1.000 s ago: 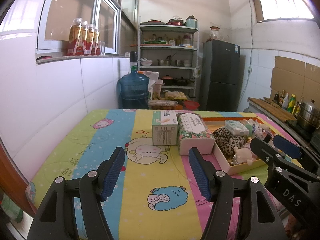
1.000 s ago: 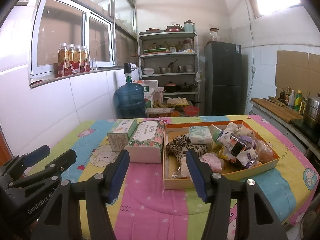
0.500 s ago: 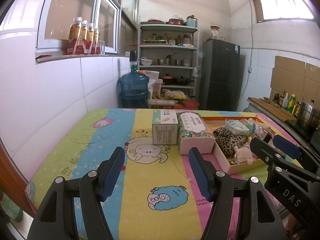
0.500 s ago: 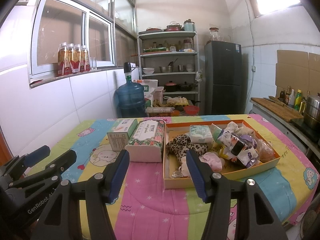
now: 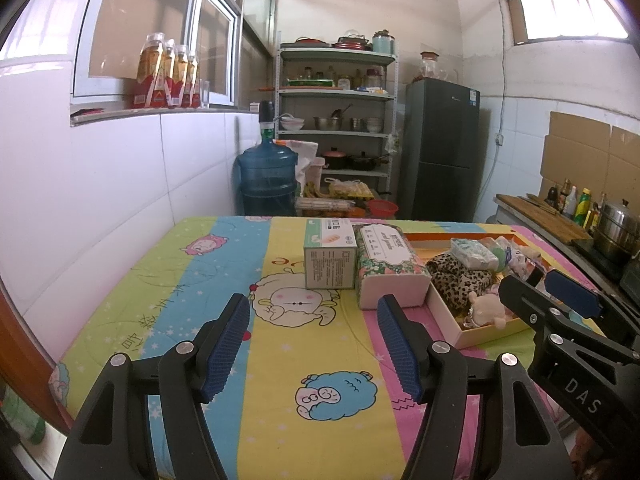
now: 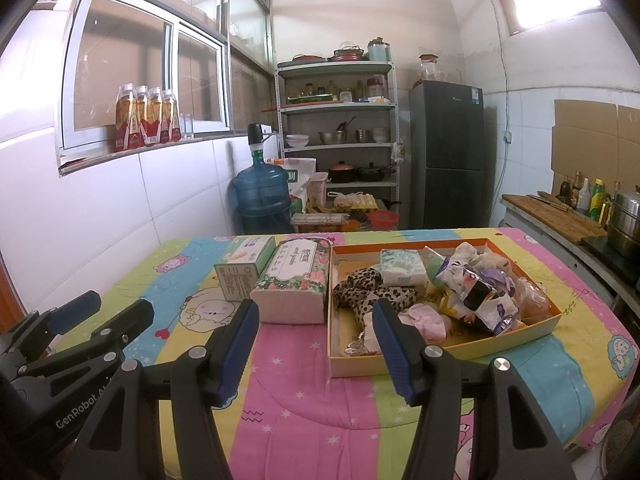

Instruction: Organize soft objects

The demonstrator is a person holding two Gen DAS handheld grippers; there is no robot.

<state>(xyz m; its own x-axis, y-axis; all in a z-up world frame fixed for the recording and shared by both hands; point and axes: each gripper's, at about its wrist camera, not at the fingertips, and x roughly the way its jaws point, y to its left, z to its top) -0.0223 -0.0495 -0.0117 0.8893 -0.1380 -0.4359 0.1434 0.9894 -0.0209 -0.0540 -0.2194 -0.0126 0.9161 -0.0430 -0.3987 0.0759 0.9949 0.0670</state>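
An orange-rimmed cardboard tray (image 6: pixel 440 356) on the bright quilted table holds a leopard-print cloth (image 6: pixel 372 292), a tissue pack (image 6: pixel 402 272), a pink soft piece (image 6: pixel 428 320) and crinkly wrapped packs (image 6: pixel 476 292). A floral tissue pack (image 6: pixel 296 280) and a green-white box (image 6: pixel 244 264) stand left of the tray; they also show in the left wrist view as the floral pack (image 5: pixel 390 264) and the box (image 5: pixel 330 258). My left gripper (image 5: pixel 314 340) is open and empty over the quilt. My right gripper (image 6: pixel 316 340) is open and empty before the tray's near left corner.
A blue water jug (image 6: pixel 262 196), a metal shelf rack (image 6: pixel 338 136) and a dark fridge (image 6: pixel 450 156) stand beyond the table. A white tiled wall (image 5: pixel 100 200) runs along the left. A counter with bottles and a steel pot (image 6: pixel 626 216) is at the right.
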